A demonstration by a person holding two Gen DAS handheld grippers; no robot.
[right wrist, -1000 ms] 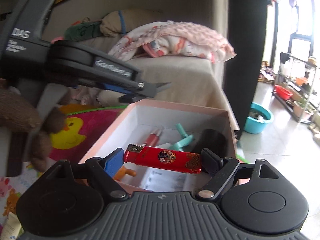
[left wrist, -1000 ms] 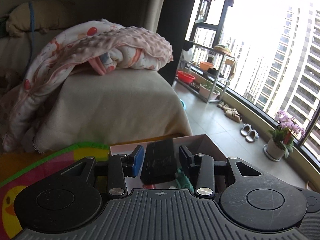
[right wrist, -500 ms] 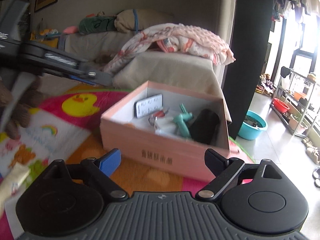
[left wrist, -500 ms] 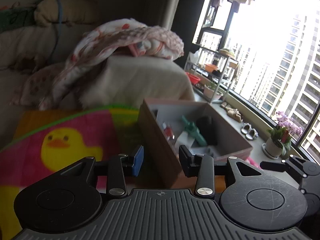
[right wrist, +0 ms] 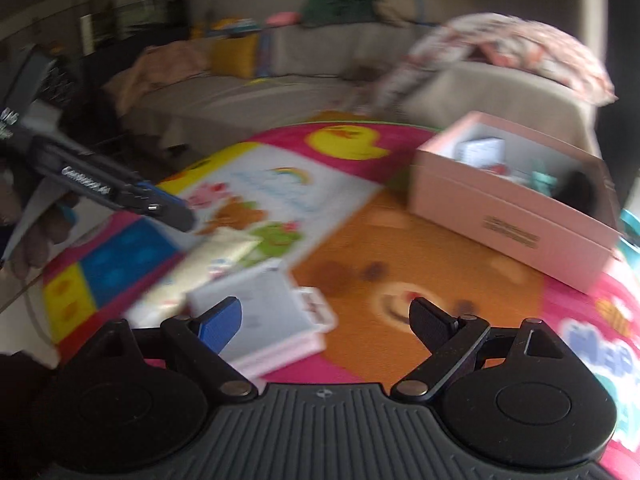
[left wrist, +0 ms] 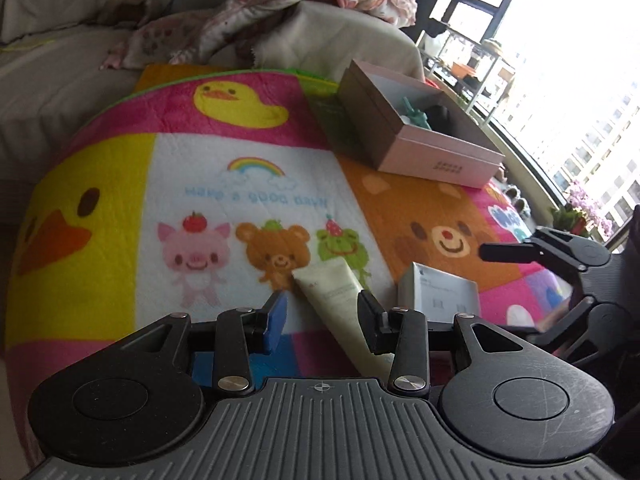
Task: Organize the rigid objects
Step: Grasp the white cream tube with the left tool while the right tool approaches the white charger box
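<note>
Two hand-held tools hang over a cartoon-printed play mat (left wrist: pixel 248 184) as a tidy-up of loose household items moves toward its next pick. The left tool (left wrist: pixel 322 322) has its jaws partly apart and empty, with a cream squeeze tube (left wrist: pixel 332 292) lying on the mat just ahead of and between its fingertips, running diagonally back under the tool. The right tool (right wrist: pixel 326 320) has just been opening its jaws, which now stand wide with nothing between them; a small white box (right wrist: pixel 276 312) lies just ahead of its blue-padded finger, flat on the mat and touching or nearly touching the tube. In the left view the same box shows pale with fine printed labelling on its top. Farther ahead, toward the sofa, sits the pink cardboard box (right wrist: pixel 508 228), lid off, already holding a teal toy, a dark object and a small white carton. The step in hand appears to be lining up on the tube and the white box. To do it well, each tool would need to square its jaws across the narrow width of its item, the left rolling to meet the tube's slant, and come down slowly so the pads straddle rather than push it. The tube looks soft-sided and may flatten; the box looks stiff and light.
</note>
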